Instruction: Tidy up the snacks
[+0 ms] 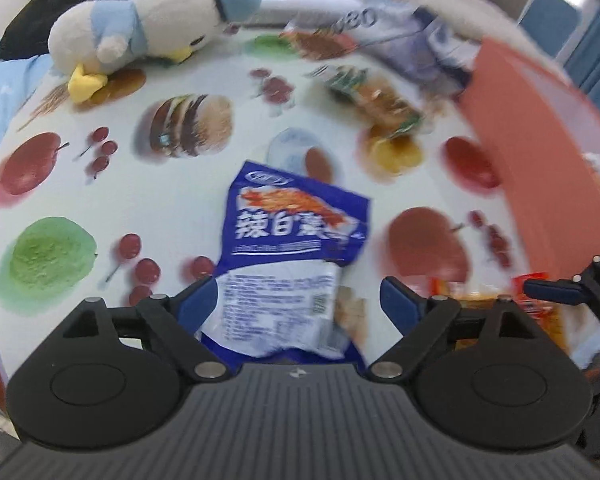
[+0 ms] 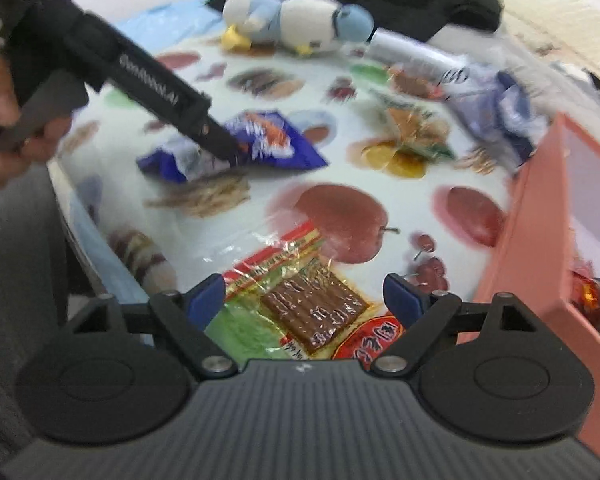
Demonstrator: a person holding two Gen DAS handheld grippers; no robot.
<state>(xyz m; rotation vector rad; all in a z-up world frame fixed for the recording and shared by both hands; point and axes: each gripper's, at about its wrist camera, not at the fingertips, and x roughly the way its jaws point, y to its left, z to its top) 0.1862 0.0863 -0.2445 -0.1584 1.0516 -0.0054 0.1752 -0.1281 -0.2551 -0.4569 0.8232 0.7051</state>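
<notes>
A tablecloth (image 1: 220, 208) printed with fruit covers the table. The blue snack packet (image 1: 292, 248) lies between the spread fingers of the left gripper (image 1: 296, 300), long axis pointing away from it. The right gripper (image 2: 304, 300), also spread, frames the red snack packet (image 2: 300, 300); the pink box (image 2: 540, 240) stands to its right.

A blue-and-white snack packet (image 1: 292, 256), crumpled, lies flat on the fruit-print tablecloth (image 1: 204, 216). A clear packet of brown strips with red-and-green print (image 2: 300, 304) lies nearer the pink box (image 2: 540, 216). Farther off lies a green-edged packet (image 1: 376, 100), apparently biscuits.
</notes>
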